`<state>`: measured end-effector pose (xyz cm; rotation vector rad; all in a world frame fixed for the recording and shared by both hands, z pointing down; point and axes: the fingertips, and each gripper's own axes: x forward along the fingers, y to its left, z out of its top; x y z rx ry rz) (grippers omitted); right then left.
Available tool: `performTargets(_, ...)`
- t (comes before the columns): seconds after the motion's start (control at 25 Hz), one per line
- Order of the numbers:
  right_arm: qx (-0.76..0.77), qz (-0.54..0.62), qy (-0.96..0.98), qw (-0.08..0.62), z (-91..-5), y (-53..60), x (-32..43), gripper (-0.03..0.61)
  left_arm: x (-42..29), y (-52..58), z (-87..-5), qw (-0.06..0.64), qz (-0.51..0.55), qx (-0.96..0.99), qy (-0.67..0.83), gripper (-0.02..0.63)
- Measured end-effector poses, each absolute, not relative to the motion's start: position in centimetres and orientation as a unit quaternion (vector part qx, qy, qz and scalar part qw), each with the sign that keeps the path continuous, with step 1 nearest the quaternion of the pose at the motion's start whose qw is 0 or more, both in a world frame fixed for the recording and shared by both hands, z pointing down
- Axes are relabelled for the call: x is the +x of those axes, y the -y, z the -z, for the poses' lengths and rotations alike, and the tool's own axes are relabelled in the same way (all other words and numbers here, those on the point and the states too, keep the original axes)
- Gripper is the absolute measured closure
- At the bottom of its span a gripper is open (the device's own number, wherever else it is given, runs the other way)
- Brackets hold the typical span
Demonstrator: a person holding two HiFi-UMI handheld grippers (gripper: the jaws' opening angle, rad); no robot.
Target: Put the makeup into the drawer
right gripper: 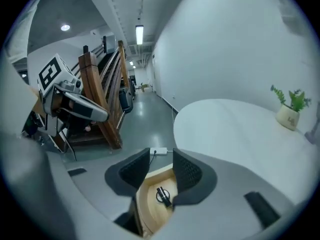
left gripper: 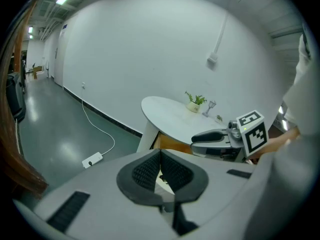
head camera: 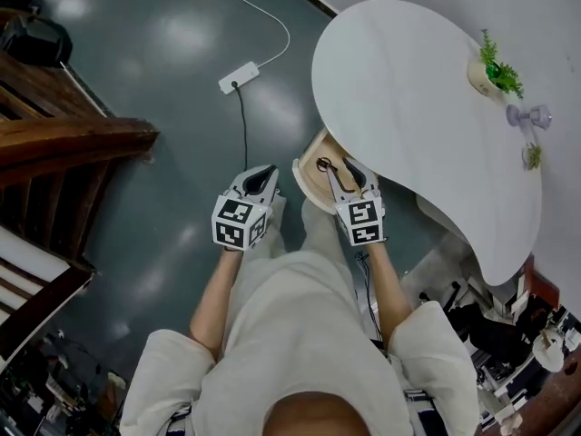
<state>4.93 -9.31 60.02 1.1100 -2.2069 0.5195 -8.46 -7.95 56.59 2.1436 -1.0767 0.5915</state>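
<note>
A wooden drawer point(head camera: 304, 178) stands pulled out under the near edge of the white table point(head camera: 408, 89). A small black makeup item point(head camera: 325, 163) lies inside it, on the drawer point(right gripper: 150, 206) floor. My right gripper point(head camera: 343, 173) hovers above the drawer. In the right gripper view its jaws point(right gripper: 161, 156) stand apart with nothing between them, and the makeup item point(right gripper: 162, 195) shows through the gap below. My left gripper point(head camera: 263, 173) hangs over the floor left of the drawer. Its jaws point(left gripper: 160, 153) meet at the tips, holding nothing.
A white power strip point(head camera: 238, 77) with its cable lies on the grey floor beyond the drawer. Dark wooden stairs point(head camera: 64, 143) fill the left. A potted plant point(head camera: 495, 71) and a small glass ornament point(head camera: 528, 114) stand at the table's far side. Clutter sits at lower right.
</note>
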Motion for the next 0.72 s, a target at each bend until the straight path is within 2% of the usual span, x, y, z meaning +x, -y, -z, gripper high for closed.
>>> performTargets(0.52,0.543,-0.131,0.803,0.21,-47.7,13.1,11.4,0.576,-6.4,11.7,-48.0,0.253,-0.185,0.855,0.413,0.603)
performTargets(0.72,0.557,-0.116,0.803,0.18,-44.5,13.4,13.1,0.581,-5.6,13.1,-45.1,0.223,-0.171,0.866,0.414,0.603)
